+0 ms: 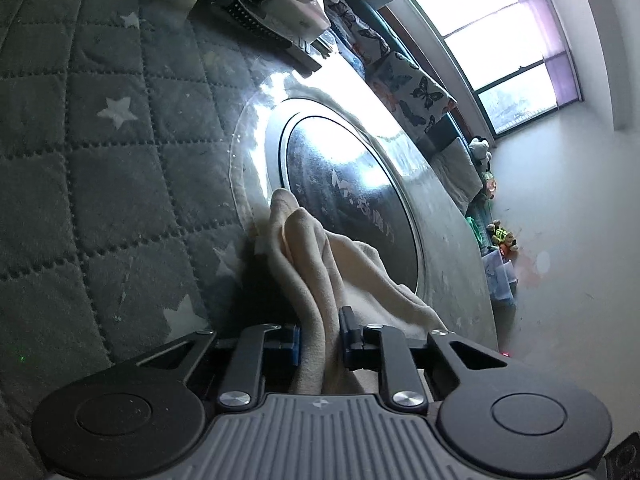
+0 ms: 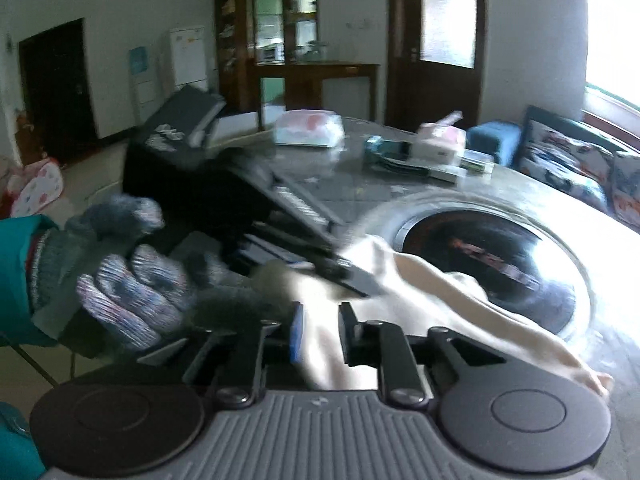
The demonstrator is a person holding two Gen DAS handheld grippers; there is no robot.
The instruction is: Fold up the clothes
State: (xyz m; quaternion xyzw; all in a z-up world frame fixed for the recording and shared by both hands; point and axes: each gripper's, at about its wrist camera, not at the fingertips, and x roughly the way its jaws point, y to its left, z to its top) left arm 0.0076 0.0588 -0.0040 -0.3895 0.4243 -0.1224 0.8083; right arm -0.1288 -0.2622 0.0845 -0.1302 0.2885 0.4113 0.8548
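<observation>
Cream cloth [image 1: 316, 264] pinched in left gripper [image 1: 319, 338] and right gripper [image 2: 320, 330], draped over glass table [image 1: 452, 216].

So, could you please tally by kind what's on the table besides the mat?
Cream garment: 1
Tissue packs: 2
Round glass inset: 1
Hand-held grippers, both gripping the garment: 2
Total: 6

The left wrist view is tilted sideways, close above the table [image 1: 120, 140], facing the window [image 1: 500, 40]. The right wrist view is held level at the table edge, facing the room's doors. The turntable [image 1: 352, 184] [image 2: 492, 268] and cloth [image 1: 312, 264] [image 2: 440, 292] are shared.
</observation>
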